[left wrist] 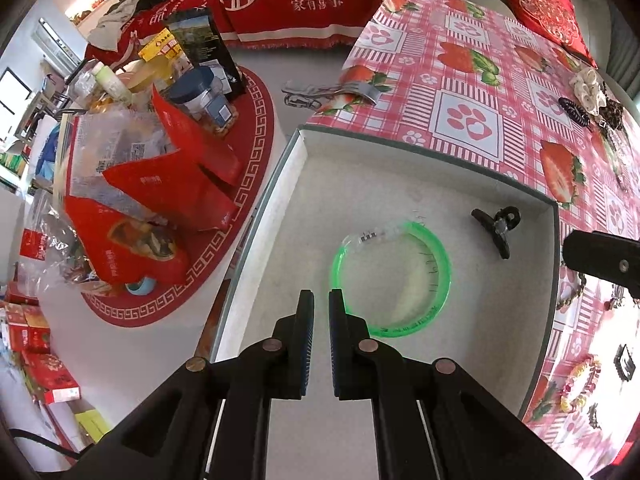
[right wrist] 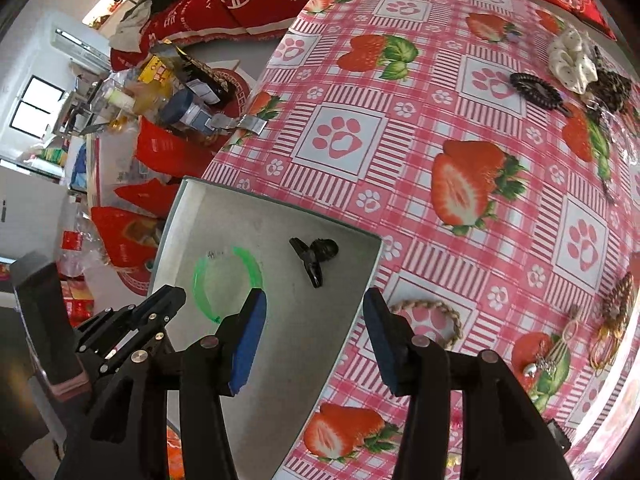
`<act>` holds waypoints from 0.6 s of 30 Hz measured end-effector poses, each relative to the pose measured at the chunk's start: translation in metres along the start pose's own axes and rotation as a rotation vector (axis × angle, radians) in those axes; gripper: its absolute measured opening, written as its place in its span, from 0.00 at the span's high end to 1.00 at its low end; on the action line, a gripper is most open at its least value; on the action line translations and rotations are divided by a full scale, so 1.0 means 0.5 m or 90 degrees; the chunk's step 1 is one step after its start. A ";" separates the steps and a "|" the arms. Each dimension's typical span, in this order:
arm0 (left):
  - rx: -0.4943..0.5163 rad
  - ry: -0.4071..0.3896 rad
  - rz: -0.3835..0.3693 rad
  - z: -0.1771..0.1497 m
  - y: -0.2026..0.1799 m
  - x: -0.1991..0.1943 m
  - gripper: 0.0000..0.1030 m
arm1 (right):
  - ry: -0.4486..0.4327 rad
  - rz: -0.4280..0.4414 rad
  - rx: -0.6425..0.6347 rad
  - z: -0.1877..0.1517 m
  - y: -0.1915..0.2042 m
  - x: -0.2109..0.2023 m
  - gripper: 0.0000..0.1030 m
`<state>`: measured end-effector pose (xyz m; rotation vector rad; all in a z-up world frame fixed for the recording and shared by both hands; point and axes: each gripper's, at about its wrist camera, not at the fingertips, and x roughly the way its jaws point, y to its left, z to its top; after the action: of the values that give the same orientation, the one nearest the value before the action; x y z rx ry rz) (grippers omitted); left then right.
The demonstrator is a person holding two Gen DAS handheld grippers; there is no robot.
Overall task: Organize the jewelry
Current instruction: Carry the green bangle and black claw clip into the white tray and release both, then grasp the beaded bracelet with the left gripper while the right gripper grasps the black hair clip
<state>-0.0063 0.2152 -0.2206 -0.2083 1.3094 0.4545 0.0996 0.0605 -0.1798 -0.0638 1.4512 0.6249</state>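
Observation:
A shallow white box (left wrist: pixel 360 184) (right wrist: pixel 320 344) lies on the strawberry tablecloth. In it lie a green bangle in clear wrap (left wrist: pixel 436 252) (right wrist: pixel 252 260) and a black hair claw (left wrist: pixel 496 228) (right wrist: pixel 314 258). My left gripper (left wrist: pixel 321 300) is over the box beside the bangle's near left edge, its jaws nearly shut with a thin gap and nothing between them. It also shows in the right wrist view (right wrist: pixel 168 298). My right gripper (right wrist: pixel 314 304) is open and empty over the box's right edge. A braided beige bracelet (right wrist: pixel 448 312) lies on the cloth just right of the box.
More jewelry lies on the cloth: a white scrunchie (right wrist: pixel 570 60), a black coil hair tie (right wrist: pixel 534 90), gold and bead pieces (right wrist: pixel 608 320) at the right edge. A round side table (left wrist: pixel 200 208) with snack bags stands beyond the table's left edge.

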 end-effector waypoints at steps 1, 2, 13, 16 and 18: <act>-0.001 0.000 -0.003 0.000 0.001 -0.001 0.84 | -0.001 -0.001 0.001 -0.002 -0.002 -0.002 0.47; -0.002 0.000 -0.005 0.000 0.002 -0.002 0.47 | -0.002 -0.002 0.002 -0.005 -0.003 -0.005 0.47; 0.029 -0.038 0.017 -0.004 -0.011 -0.041 0.00 | -0.014 -0.014 0.016 -0.048 -0.023 -0.035 0.37; 0.053 -0.030 0.003 -0.007 -0.027 -0.058 0.00 | -0.017 -0.017 0.025 -0.064 -0.034 -0.043 0.22; 0.071 -0.016 -0.008 -0.011 -0.042 -0.064 0.00 | -0.021 -0.020 0.035 -0.076 -0.046 -0.051 0.21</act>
<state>-0.0080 0.1874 -0.1935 -0.1176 1.3032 0.3706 0.0754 0.0166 -0.1694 -0.0330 1.4322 0.5581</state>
